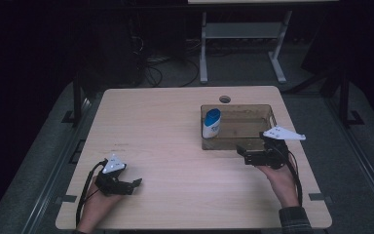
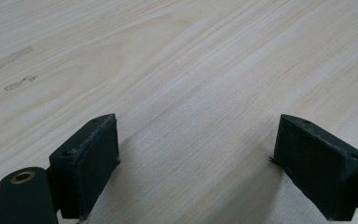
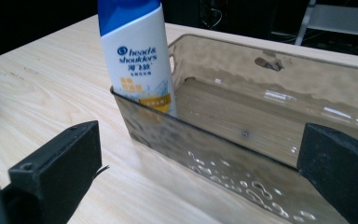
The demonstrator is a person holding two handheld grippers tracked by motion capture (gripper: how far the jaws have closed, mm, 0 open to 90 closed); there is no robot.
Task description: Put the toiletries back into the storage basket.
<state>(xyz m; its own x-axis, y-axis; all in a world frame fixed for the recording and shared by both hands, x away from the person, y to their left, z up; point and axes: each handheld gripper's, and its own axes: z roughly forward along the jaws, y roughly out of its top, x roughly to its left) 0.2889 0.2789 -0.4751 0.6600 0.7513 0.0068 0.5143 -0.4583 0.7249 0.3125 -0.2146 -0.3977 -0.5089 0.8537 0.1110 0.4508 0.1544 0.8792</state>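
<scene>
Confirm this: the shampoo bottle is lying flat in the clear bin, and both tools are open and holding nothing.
Not quite. The shampoo bottle stands upright in a corner of the clear bin, as the right gripper view shows. The left tool and the right tool are open and holding nothing.

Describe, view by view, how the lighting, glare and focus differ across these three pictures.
High view: dim, surroundings nearly black, only the table evenly lit. Left gripper view: bright, wood grain sharp, soft shadows beside the near, slightly soft jaws. Right gripper view: shampoo bottle label crisp, white glare streaks and wavy distortion on the clear bin, jaws blurred.
</scene>
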